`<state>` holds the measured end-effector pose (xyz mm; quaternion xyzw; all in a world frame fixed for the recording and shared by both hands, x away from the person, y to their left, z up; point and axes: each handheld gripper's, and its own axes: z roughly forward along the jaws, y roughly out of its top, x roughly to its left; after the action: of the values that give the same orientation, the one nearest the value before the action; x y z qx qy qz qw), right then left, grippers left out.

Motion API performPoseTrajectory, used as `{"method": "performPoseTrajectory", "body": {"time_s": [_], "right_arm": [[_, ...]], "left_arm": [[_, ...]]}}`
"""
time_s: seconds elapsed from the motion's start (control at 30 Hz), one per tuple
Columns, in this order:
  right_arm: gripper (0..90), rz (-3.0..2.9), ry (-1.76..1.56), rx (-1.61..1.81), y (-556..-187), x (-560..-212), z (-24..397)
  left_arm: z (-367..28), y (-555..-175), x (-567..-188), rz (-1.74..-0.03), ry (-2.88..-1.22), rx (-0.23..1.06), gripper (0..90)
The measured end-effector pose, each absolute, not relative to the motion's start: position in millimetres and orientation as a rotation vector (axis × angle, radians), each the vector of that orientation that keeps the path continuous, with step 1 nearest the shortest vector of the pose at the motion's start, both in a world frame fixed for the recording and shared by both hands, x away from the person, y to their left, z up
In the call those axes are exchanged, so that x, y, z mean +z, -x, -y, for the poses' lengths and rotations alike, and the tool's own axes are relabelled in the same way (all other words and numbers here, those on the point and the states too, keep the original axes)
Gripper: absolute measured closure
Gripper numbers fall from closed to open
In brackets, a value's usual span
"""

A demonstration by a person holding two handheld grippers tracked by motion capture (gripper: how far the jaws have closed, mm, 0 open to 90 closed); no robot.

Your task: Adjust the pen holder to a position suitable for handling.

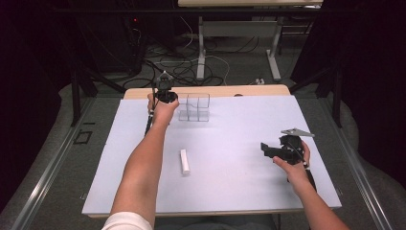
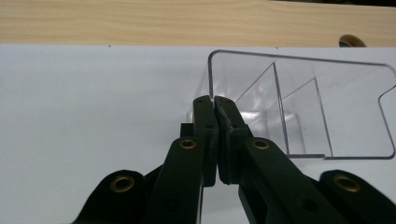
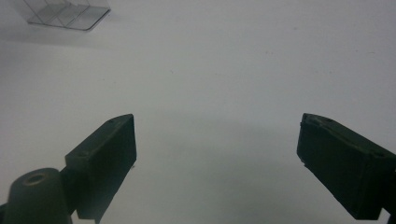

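Observation:
A clear plastic box [image 1: 195,106] with inner dividers stands at the far middle of the white sheet. My left gripper [image 1: 167,96] is at its left end. In the left gripper view the left gripper [image 2: 214,100] is shut on the thin left wall of the clear box [image 2: 303,107], jaws pressed together around it. My right gripper [image 1: 264,148] rests low over the sheet at the right, pointing left. In the right gripper view it [image 3: 217,135] stands wide open with bare sheet between its jaws, and the clear box [image 3: 65,14] is far off at top left.
A short white stick [image 1: 184,161] lies on the white sheet [image 1: 239,134] near the middle, between the two forearms. A wooden table edge [image 2: 140,23] with a round hole [image 2: 351,41] runs just behind the box. Beyond the table are desk legs and cables on the floor.

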<state>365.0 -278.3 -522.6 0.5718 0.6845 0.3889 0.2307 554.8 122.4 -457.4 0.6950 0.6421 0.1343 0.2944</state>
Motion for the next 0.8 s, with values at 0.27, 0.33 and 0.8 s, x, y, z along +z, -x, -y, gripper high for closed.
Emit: {"method": "performPoseTrajectory", "body": {"time_s": [0.27, 0.33, 0.8], "right_arm": [[11.1, -1.889, -1.556, 1.077, -364.4, -520.9, 277.4], [11.1, -1.887, -1.559, 1.080, -364.2, -520.7, 277.5], [11.2, -1.898, -1.551, 1.079, -363.9, -520.8, 275.7]], "left_arm": [[-119.5, -527.9, -451.8, -1.722, -1.860, 0.321, 89.2], [-118.7, -521.6, -451.6, -1.725, -1.860, 0.311, 89.2], [-103.0, -481.8, -450.8, -1.727, -1.877, 0.289, 89.1]]}}
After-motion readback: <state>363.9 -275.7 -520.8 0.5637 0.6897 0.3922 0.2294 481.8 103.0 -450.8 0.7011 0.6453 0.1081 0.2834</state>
